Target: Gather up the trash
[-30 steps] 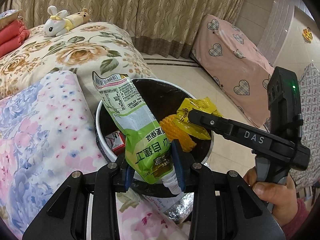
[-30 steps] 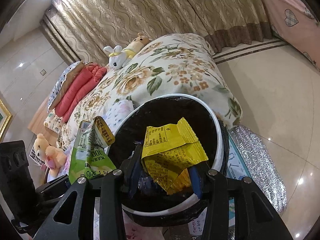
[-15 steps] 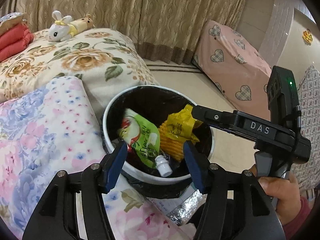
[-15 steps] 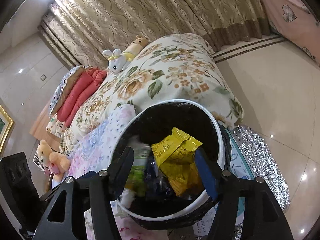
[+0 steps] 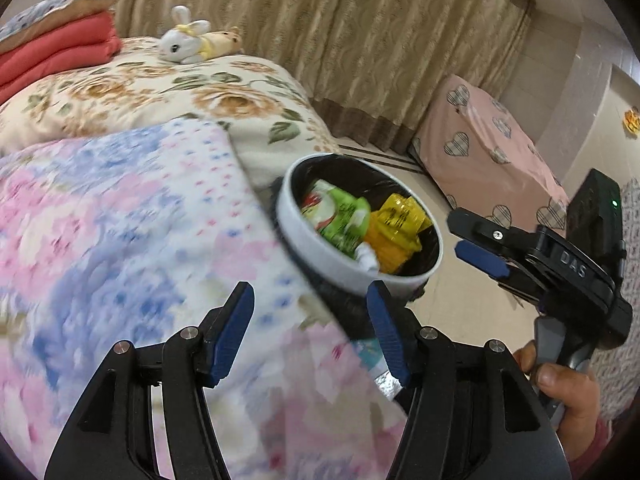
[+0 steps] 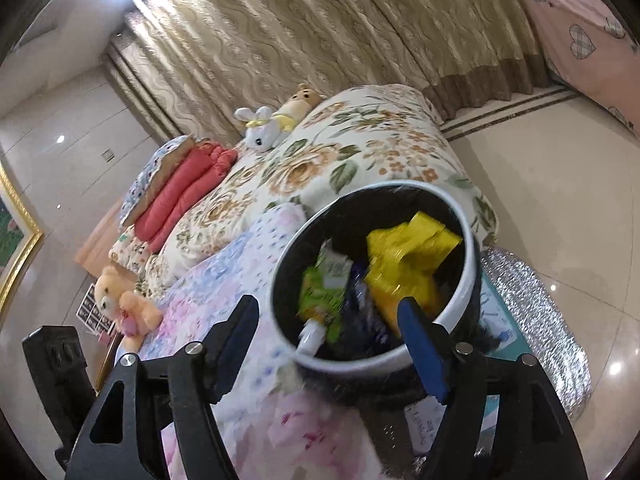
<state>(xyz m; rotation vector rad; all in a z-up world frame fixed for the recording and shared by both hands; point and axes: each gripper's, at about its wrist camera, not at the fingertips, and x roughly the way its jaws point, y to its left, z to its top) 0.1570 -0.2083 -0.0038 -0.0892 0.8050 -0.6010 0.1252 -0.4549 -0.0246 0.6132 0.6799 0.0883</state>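
The left gripper (image 5: 310, 334) is held with its jaws apart and empty above a pastel floral blanket (image 5: 120, 240); the right gripper (image 6: 328, 344) is likewise spread wide with nothing between its pads. Just beyond both, a white-rimmed bin (image 5: 320, 256) lined in black is seen beside the bed's edge. Inside it, a green pouch (image 5: 340, 216) is laid with its long axis running far to near, its white spout (image 5: 368, 258) pointed at the near rim, and a yellow wrapper (image 5: 396, 232) is crumpled at its right. A plush rabbit (image 5: 186, 42) is seen far off on the flowered quilt (image 5: 132, 96).
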